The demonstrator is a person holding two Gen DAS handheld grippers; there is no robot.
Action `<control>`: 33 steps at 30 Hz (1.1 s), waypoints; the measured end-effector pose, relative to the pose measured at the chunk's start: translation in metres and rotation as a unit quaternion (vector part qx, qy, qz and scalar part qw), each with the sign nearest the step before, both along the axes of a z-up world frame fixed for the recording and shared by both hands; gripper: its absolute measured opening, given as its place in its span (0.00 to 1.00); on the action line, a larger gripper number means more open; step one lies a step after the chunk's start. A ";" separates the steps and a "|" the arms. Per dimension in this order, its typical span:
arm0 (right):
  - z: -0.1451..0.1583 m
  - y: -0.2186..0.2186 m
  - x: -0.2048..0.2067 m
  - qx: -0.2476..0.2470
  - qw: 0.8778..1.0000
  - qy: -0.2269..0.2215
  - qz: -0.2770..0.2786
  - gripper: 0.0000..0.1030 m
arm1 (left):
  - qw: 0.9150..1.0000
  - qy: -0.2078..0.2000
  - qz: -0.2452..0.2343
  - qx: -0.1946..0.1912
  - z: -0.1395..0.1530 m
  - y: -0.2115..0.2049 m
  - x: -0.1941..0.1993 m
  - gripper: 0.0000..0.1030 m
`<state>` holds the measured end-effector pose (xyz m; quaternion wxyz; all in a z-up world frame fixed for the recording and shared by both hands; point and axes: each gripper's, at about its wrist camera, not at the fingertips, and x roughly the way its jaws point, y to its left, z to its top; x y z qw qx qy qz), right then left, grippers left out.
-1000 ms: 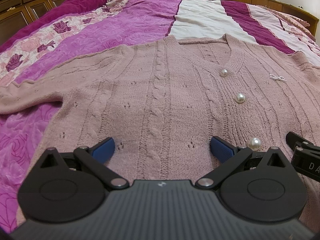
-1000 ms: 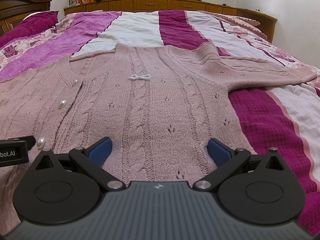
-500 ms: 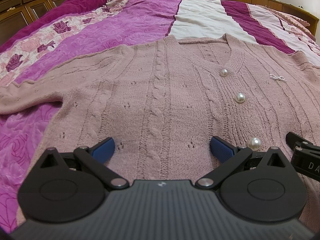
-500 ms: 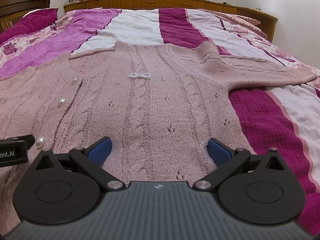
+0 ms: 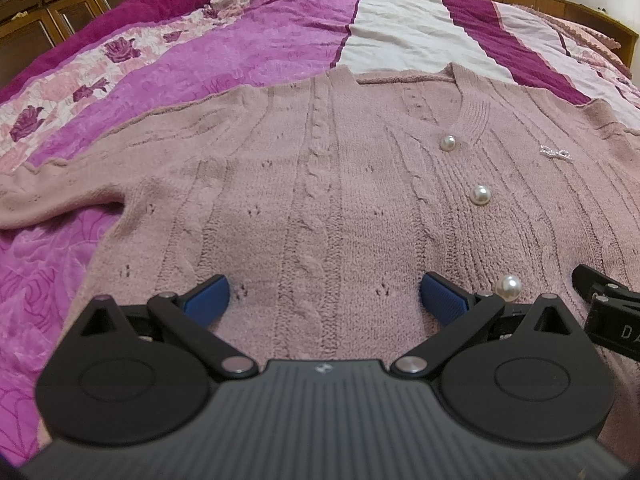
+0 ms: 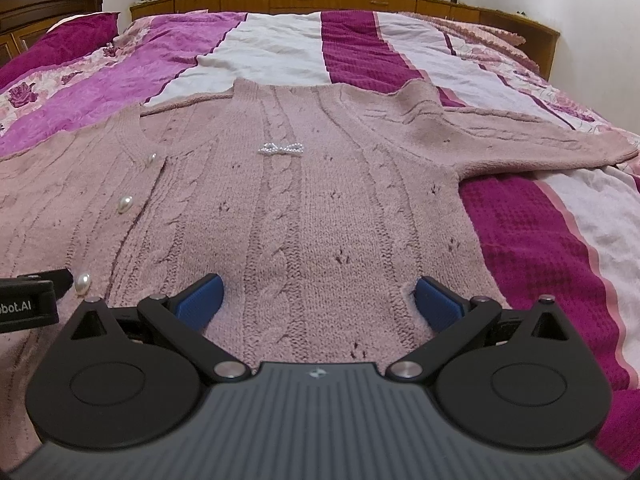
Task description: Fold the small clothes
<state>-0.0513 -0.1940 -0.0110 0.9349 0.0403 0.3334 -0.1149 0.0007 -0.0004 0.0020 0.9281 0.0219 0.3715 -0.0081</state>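
Observation:
A dusty-pink cable-knit cardigan [image 5: 320, 184] with pearl buttons [image 5: 480, 194] lies flat, front up, on the bed; it also shows in the right wrist view [image 6: 320, 216]. Its sleeves stretch out left [image 5: 48, 204] and right [image 6: 540, 144]. A small pearl bow [image 6: 281, 149] sits on its chest. My left gripper [image 5: 325, 300] is open over the hem, left of the button line. My right gripper [image 6: 318, 298] is open over the hem on the right half. Each gripper's edge shows in the other's view: the right gripper [image 5: 608, 312], the left gripper [image 6: 28, 300].
The bed carries a striped purple, magenta and white bedspread [image 6: 280, 48]. A floral pillow strip [image 5: 80, 80] lies at the left. Wooden cabinets [image 5: 40, 24] stand left, and a wooden headboard shelf [image 6: 340, 0] runs along the far side under a window.
Both views have tipped slightly; the grippers stay open over the cardigan hem and the cardigan has not moved.

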 end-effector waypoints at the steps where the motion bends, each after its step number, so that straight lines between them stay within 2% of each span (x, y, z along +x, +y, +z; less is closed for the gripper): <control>1: 0.001 -0.001 0.001 0.003 1.000 0.004 0.002 1.00 | 1.000 0.004 0.001 0.000 0.001 0.000 0.001 1.00; 13: 0.021 -0.014 0.008 0.039 0.998 0.037 0.014 1.00 | 0.999 0.048 0.010 -0.003 0.016 0.000 0.007 1.00; 20: 0.049 -0.045 0.005 0.075 0.997 0.014 0.022 1.00 | 0.999 0.044 -0.006 -0.004 0.036 -0.005 0.004 1.00; 25: 0.064 -0.089 0.009 0.106 0.994 -0.005 0.014 1.00 | 0.999 0.044 -0.016 -0.005 0.043 -0.014 0.006 1.00; 29: 0.068 -0.139 0.012 0.156 0.987 -0.028 -0.025 1.00 | 0.999 0.049 -0.018 -0.004 0.042 -0.019 0.008 1.00; 33: 0.069 -0.185 0.010 0.164 0.983 -0.053 -0.059 1.00 | 0.998 0.062 -0.018 0.001 0.036 -0.022 0.011 1.00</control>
